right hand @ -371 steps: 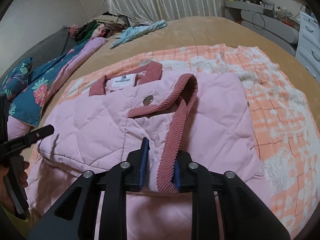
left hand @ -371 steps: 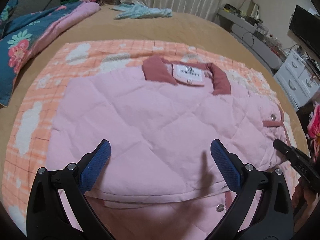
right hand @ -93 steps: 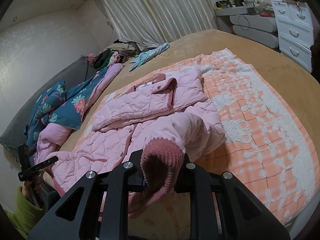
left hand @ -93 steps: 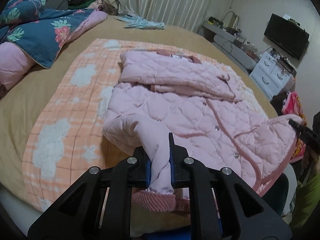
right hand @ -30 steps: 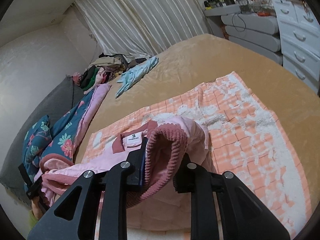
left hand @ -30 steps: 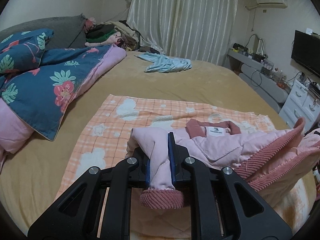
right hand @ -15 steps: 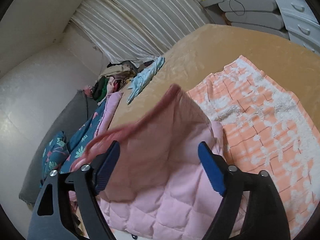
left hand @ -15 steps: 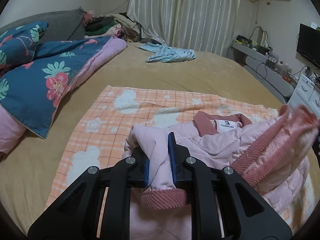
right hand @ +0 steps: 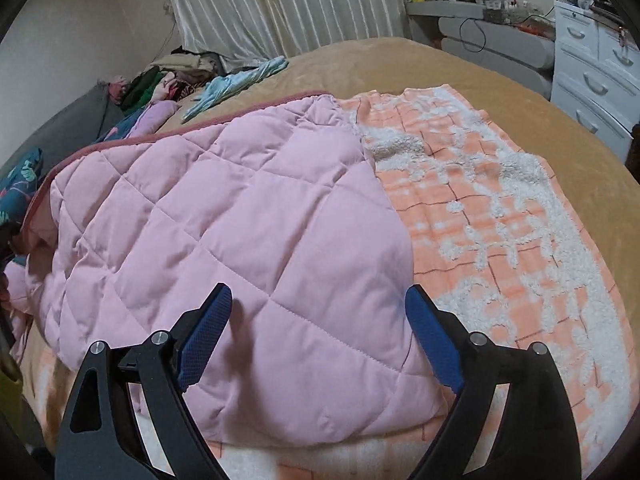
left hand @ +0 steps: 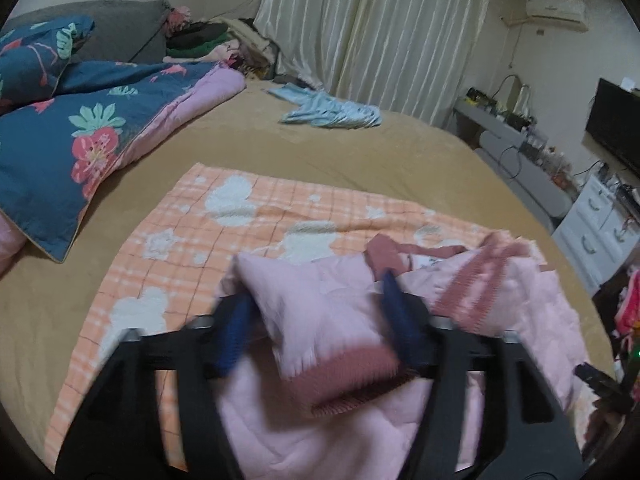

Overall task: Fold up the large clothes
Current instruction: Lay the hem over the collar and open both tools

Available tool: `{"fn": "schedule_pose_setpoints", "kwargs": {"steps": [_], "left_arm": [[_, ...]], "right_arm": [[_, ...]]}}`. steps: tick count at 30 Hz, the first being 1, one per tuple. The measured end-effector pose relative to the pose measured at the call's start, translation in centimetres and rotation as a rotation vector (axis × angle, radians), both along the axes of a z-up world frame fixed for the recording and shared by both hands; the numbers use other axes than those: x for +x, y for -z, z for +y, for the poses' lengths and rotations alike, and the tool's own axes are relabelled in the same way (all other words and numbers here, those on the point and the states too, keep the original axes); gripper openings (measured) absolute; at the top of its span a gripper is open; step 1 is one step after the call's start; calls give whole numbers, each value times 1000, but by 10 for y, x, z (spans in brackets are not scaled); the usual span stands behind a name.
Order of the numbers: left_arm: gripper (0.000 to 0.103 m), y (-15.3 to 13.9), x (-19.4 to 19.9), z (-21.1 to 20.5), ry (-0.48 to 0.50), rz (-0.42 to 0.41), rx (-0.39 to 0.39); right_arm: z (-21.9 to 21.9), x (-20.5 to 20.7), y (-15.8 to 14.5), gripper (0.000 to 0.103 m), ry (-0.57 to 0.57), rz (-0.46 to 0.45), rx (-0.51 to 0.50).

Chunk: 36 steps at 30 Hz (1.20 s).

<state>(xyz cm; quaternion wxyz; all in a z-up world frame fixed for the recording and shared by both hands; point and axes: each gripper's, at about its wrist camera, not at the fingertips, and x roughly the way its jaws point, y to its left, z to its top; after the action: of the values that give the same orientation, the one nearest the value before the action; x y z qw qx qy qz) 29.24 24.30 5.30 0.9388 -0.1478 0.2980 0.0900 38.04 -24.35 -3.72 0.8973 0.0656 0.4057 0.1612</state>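
The fold is being released: both tongs, left (left hand: 316,320) & right (right hand: 316,332), are being opened w/ nothing gripped, the pink quilted jacket (right hand: 224,224) is being left doubled on the orange blanket (right hand: 500,208) on the bed; smoothing or another fold prob. being needed next.

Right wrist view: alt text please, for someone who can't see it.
Right gripper, jaws opening with nothing pinched, over a pink quilted jacket lying on an orange-and-white checked blanket on a tan bed. Curtains and white drawers behind.
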Motion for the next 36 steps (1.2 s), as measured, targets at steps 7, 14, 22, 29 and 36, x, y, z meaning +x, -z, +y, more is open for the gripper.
{"fn": "schedule_pose_setpoints", "kwargs": {"steps": [7, 14, 22, 29, 36], "left_arm": [[90, -17, -34, -8, -39, -57, 158], [94, 77, -69, 23, -23, 96, -23], [58, 115, -68, 9, 28, 127, -129], [24, 82, -36, -12, -31, 88, 5], [24, 93, -3, -8, -63, 141, 44]], "right_arm": [[-2, -2, -5, 89, 16, -53, -24], [-15, 5, 11, 89, 40, -34, -14], [2, -5, 11, 35, -43, -80, -37], [11, 0, -14, 20, 47, -183, -33], [11, 29, 4, 20, 88, -131, -32]]}}
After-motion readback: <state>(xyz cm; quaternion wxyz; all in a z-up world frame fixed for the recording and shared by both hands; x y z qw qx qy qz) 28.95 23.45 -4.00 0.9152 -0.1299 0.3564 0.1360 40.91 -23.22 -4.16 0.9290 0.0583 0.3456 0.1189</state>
